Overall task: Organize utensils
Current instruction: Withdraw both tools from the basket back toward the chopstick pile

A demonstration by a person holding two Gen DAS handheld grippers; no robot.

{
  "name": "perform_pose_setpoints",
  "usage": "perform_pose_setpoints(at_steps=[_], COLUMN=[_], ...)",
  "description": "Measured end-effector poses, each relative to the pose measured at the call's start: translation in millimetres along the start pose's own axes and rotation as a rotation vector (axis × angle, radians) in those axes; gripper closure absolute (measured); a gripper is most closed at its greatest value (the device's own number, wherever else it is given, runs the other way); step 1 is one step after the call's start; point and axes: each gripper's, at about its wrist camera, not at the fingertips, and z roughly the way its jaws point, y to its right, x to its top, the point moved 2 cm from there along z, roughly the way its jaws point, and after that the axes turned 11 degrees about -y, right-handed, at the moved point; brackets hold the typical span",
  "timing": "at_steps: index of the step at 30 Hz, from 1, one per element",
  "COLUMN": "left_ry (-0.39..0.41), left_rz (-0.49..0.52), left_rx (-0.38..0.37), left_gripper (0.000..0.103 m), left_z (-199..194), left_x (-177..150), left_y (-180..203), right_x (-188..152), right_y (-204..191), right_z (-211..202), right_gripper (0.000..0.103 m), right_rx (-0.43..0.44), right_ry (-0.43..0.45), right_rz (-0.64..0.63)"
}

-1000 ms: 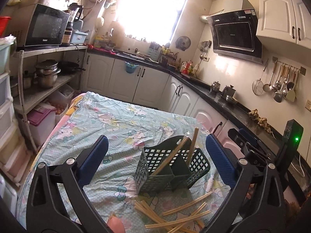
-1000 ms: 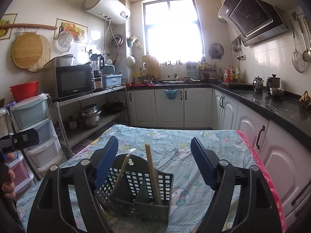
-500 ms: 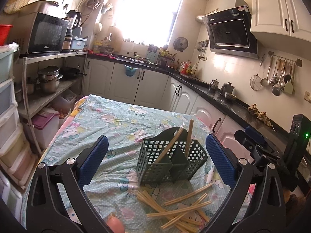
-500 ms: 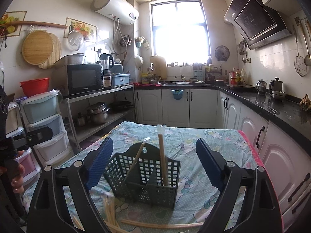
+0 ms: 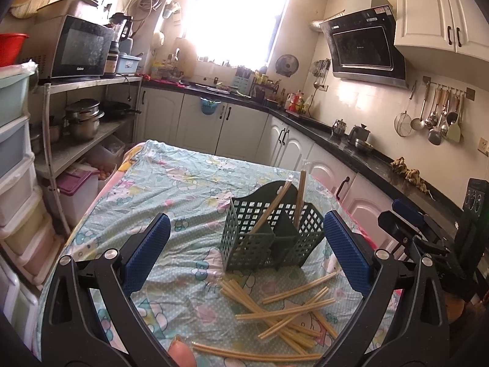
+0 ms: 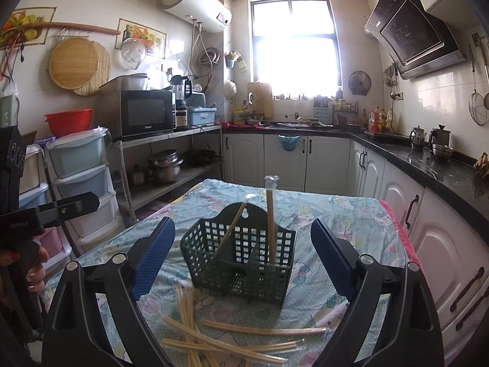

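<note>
- The step in hand looks like the gap between two placements: two wrapped chopsticks already stand in the green utensil basket (image 6: 241, 257), one leaning chopstick (image 6: 232, 229) in the left compartment and one upright chopstick (image 6: 270, 223) in the right, while neither pair of tongs carries anything.
- The basket sits on the table (image 5: 171, 183), on a patterned cloth, with the loose pile of chopsticks (image 5: 284, 309) lying flat just in front of it, crossed over one another.
- The right tongs (image 6: 241, 257) have their jaws opening, already spread wide to either side of the basket as seen from their own camera; nothing is between the pads and nothing is pressed.
- The left tongs (image 5: 244, 250) stand wide open too, empty, with the basket and the near edge of the pile showing between their blue pads.
- A hand (image 6: 33, 267) on the left tongs' grip shows at the edge of the right view.
- My reading is that most of the job remains: many sticks lie loose, only two are stowed.
- The next move calls for picking one stick out of the tangle, best an outlying one such as the lone stick (image 6: 262, 331) lying crosswise nearest the basket.
- The pads should come down across the stick's length, close firmly on so thin a thing, then tip it upright over a compartment.
- Risks: snagging a neighbouring stick, or nudging the light basket.
</note>
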Motion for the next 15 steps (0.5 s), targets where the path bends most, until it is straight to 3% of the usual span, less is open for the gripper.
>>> perform_pose_setpoints(at_steps=[15], left_ry=[-0.042], left_rz=[-0.017], left_rx=[0.021], left_gripper=[0.011], left_z=[-3.2], left_x=[-24.9], left_y=[-11.0], right_x=[-26.2], right_y=[-15.3], right_z=[-7.8], right_gripper=[0.015], right_rx=[0.018], right_ry=[-0.056], right_rz=[-0.023])
